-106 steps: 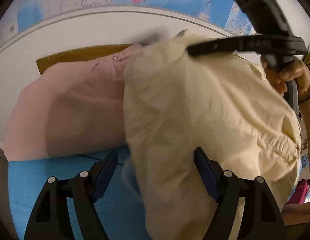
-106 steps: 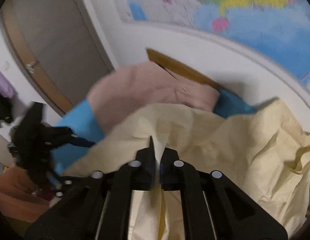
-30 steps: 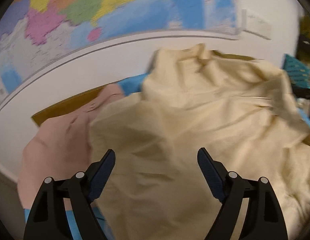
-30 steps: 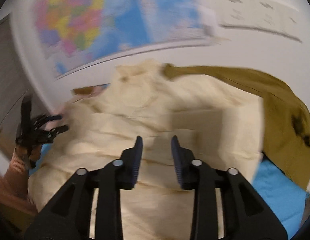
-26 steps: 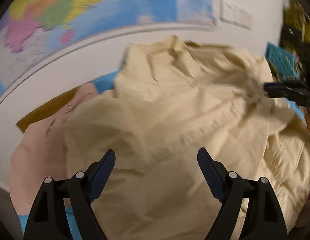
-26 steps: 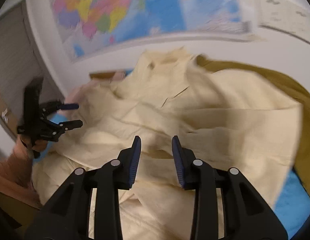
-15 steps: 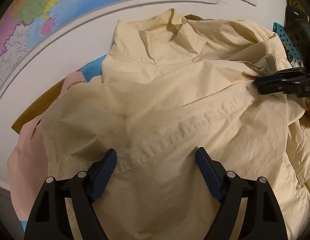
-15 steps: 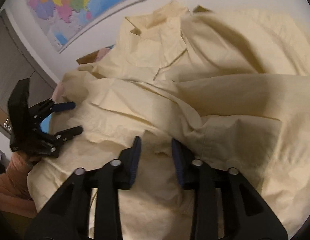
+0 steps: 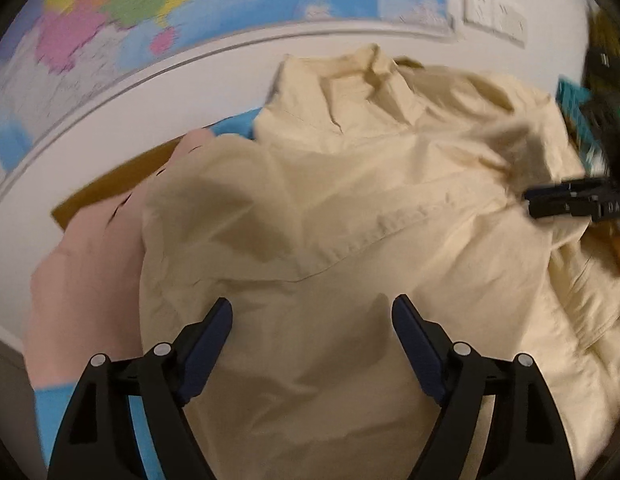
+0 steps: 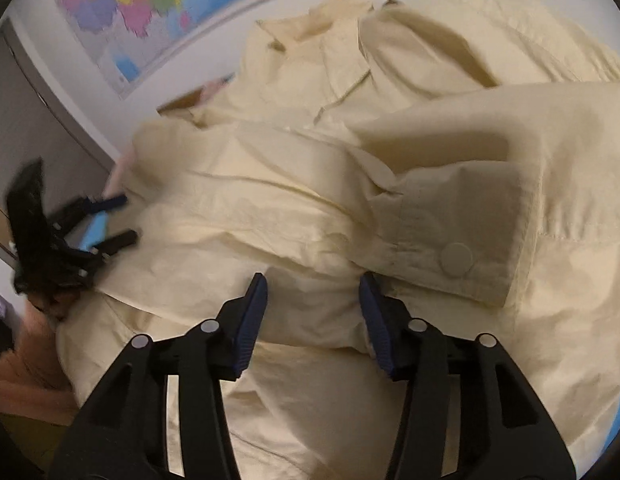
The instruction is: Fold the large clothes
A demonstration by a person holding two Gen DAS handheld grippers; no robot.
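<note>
Cream shirt (image 10: 310, 208) lies under both grippers: left gripper (image 9: 312, 320) wide open, empty; right gripper (image 10: 313, 292) jaws opening, gripping nothing.

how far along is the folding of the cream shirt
Early. Done: the crumpled cream button-up shirt is laid over the blue-covered surface, collar toward the wall, partly covering a folded pink garment. In hand: nothing; the left gripper is open above the shirt, and the right gripper is opening near the buttoned cuff. Left: smoothing, tucking in sleeves, and every fold.
</note>
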